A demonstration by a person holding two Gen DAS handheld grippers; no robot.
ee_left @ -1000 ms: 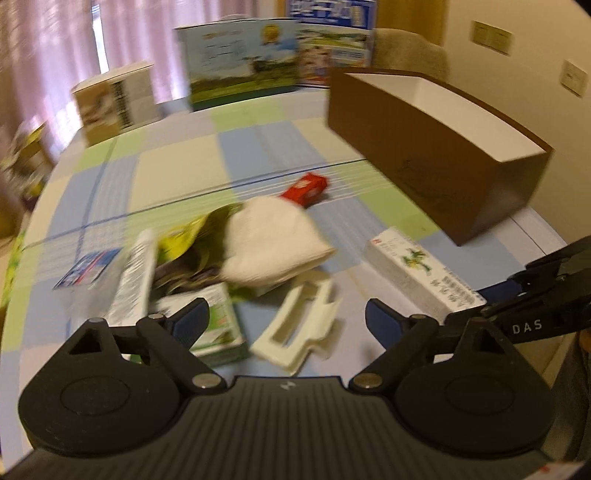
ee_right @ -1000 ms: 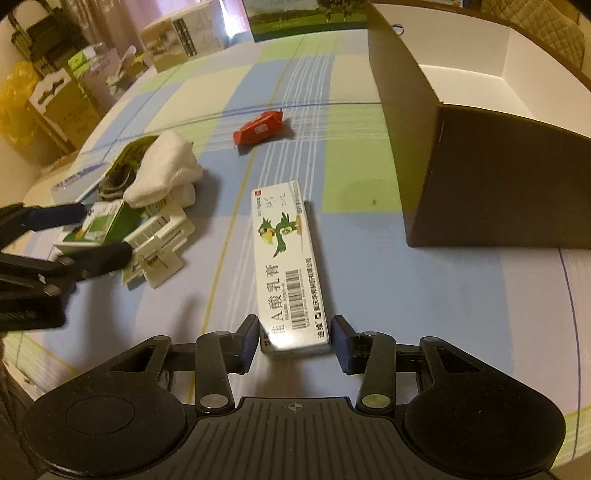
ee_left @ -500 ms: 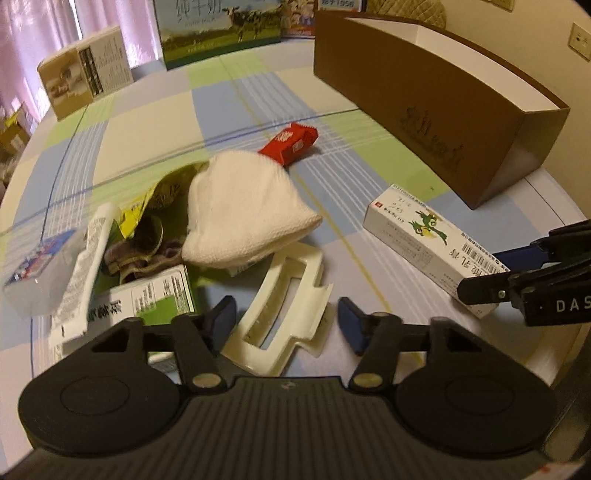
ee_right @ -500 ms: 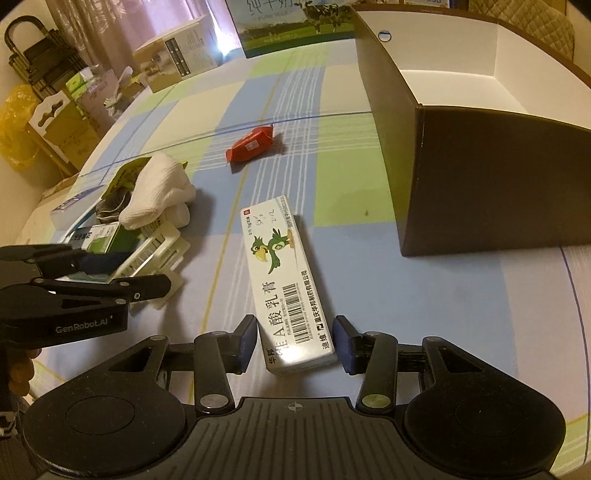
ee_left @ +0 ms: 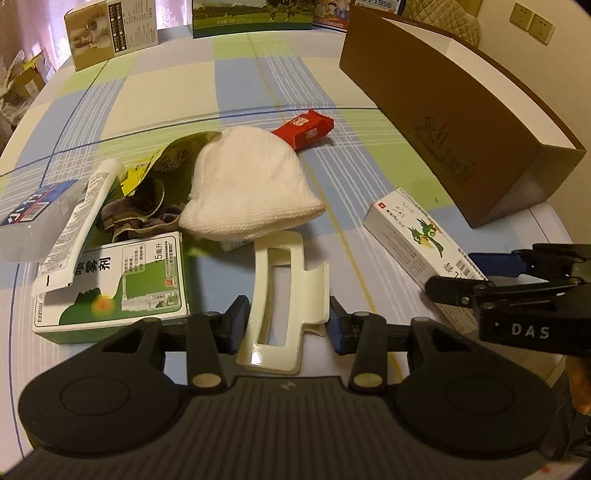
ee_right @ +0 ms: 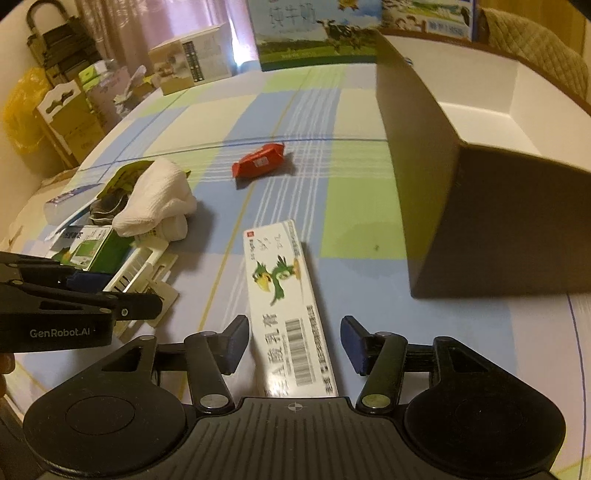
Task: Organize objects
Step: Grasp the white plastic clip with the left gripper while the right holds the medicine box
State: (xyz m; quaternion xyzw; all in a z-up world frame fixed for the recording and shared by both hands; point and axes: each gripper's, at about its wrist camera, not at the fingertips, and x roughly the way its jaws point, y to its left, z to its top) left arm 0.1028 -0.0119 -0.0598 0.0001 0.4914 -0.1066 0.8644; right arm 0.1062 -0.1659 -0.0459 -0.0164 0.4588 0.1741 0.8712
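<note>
A cream plastic hair clip (ee_left: 314, 291) lies on the checked tablecloth (ee_left: 236, 85), near its front edge. My left gripper (ee_left: 288, 323) is closing, and both blue pads touch the clip's sides. The clip (ee_right: 140, 266) and left gripper (ee_right: 122, 291) also show at the left of the right wrist view. A white ointment box with a green bird (ee_right: 284, 280) lies between the fingers of my right gripper (ee_right: 295, 343). Those jaws are opening, with a gap on each side of the box. An open brown box (ee_left: 461, 122) stands at the right.
A white knitted cloth (ee_left: 247, 184), a red packet (ee_left: 304, 127), a green spray box (ee_left: 110, 291), a tube (ee_left: 85, 214) and a clear case (ee_left: 33, 218) lie around the clip. Cartons (ee_left: 110, 33) line the far edge. The right gripper (ee_left: 452, 273) is close on the right.
The left gripper came down over the hair clip and its jaws closed in from wide apart to the clip's sides. The right gripper's jaws have widened away from the ointment box.
</note>
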